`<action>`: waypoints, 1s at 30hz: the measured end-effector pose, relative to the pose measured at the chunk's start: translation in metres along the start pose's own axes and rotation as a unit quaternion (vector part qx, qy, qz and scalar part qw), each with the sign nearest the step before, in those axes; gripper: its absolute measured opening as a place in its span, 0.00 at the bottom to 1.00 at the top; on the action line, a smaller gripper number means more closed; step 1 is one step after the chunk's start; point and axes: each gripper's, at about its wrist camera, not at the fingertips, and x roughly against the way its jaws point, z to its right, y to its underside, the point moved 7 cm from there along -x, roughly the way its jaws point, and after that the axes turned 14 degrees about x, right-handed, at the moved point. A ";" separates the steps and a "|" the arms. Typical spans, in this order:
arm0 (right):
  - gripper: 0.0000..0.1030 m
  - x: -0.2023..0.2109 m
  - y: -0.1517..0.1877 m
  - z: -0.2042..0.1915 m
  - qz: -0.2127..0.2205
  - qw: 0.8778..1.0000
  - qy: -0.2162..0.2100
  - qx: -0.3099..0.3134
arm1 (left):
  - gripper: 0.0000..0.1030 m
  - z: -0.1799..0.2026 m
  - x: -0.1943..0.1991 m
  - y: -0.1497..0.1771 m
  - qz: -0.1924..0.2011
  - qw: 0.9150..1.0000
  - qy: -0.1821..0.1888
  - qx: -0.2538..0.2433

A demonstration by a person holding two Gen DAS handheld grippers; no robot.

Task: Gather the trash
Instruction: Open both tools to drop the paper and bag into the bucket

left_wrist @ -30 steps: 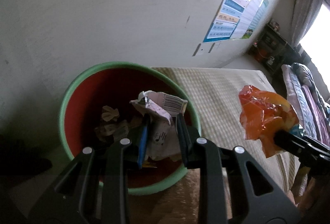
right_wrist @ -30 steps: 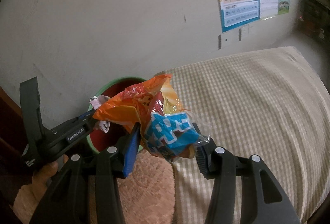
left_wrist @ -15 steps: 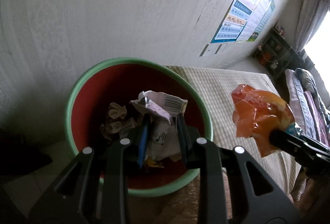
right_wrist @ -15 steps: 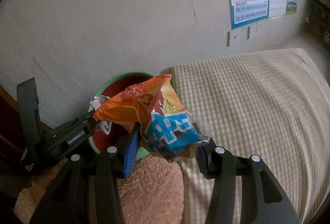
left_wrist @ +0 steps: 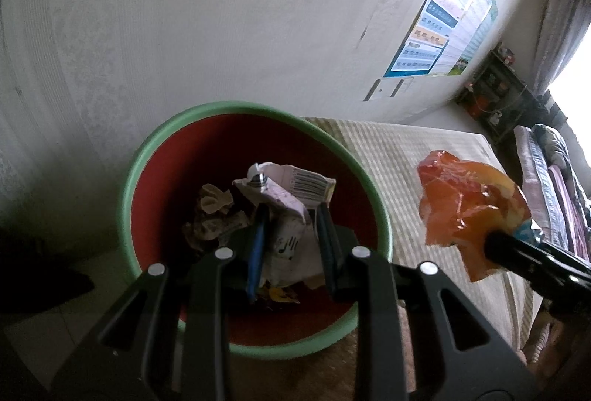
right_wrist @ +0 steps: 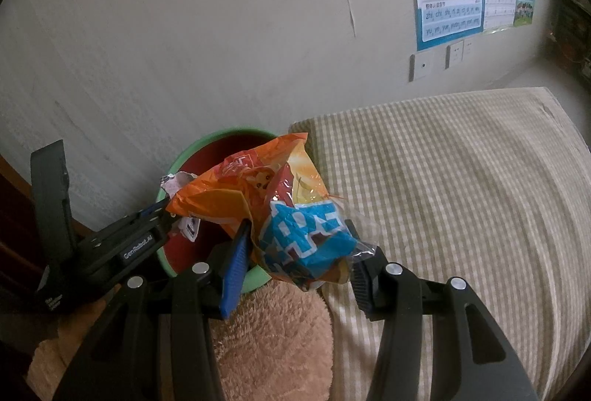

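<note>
Both hands are loaded right now. The left gripper [left_wrist: 290, 246] is clamped on a crumpled white wrapper [left_wrist: 286, 194] with a barcode on it, and it's hanging right over the mouth of the bin [left_wrist: 129, 179], the green-rimmed one with the red inside that sits in the lower middle of the left wrist view. There's already some crumpled paper scraps [left_wrist: 214, 216] down at the bottom of it.

The right gripper [right_wrist: 295, 253] is pinched around an orange and blue snack bag [right_wrist: 280, 209], jaws closed in on the puffy bag but not fully together. In the right wrist view the bag sits dead center, and the bin [right_wrist: 166, 253] peeks out behind it to the left, tucked against the wall between the checkered bed [right_wrist: 443, 198] and the fuzzy tan cushion [right_wrist: 273, 338] at the bottom.

So the thing that matters: the left hand is the one already above the bin, wrapper pointing straight down into it. I'd guess it just needs to let go. The snack bag is off to the right of the rim, over the bed edge, so that hand needs to swing left before dropping, and the left gripper is kind of in its way.
</note>
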 end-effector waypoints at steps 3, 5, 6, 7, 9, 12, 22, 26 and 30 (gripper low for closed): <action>0.46 0.001 0.001 0.000 -0.003 1.000 0.000 0.001 | 0.24 -0.002 -0.002 0.000 0.000 1.000 -0.003 0.002; 0.46 -0.001 0.000 -0.001 -0.005 1.000 0.000 0.001 | 0.24 -0.003 -0.003 0.000 0.000 1.000 -0.004 0.003; 0.46 -0.001 0.000 -0.001 -0.006 1.000 0.000 0.001 | 0.24 -0.004 -0.004 0.000 -0.001 1.000 -0.004 0.004; 0.46 -0.001 -0.001 -0.002 -0.006 1.000 0.000 0.002 | 0.24 -0.004 -0.004 0.000 -0.001 1.000 -0.004 0.004; 0.46 -0.002 0.000 -0.003 -0.007 1.000 -0.001 0.003 | 0.24 -0.005 -0.006 0.000 -0.003 1.000 -0.004 0.005; 0.46 -0.004 0.001 -0.003 -0.009 1.000 -0.001 0.003 | 0.24 -0.005 -0.006 -0.001 -0.004 1.000 -0.004 0.006; 0.47 -0.007 -0.001 -0.003 -0.009 1.000 0.000 0.013 | 0.26 -0.010 -0.012 -0.003 -0.002 1.000 -0.014 0.010; 0.47 -0.015 -0.008 -0.009 -0.006 1.000 0.004 0.026 | 0.43 -0.016 -0.013 -0.004 0.003 1.000 -0.020 0.020; 0.62 -0.025 -0.012 -0.014 -0.007 0.999 -0.005 0.032 | 0.63 -0.021 -0.009 -0.006 0.012 0.999 -0.026 0.026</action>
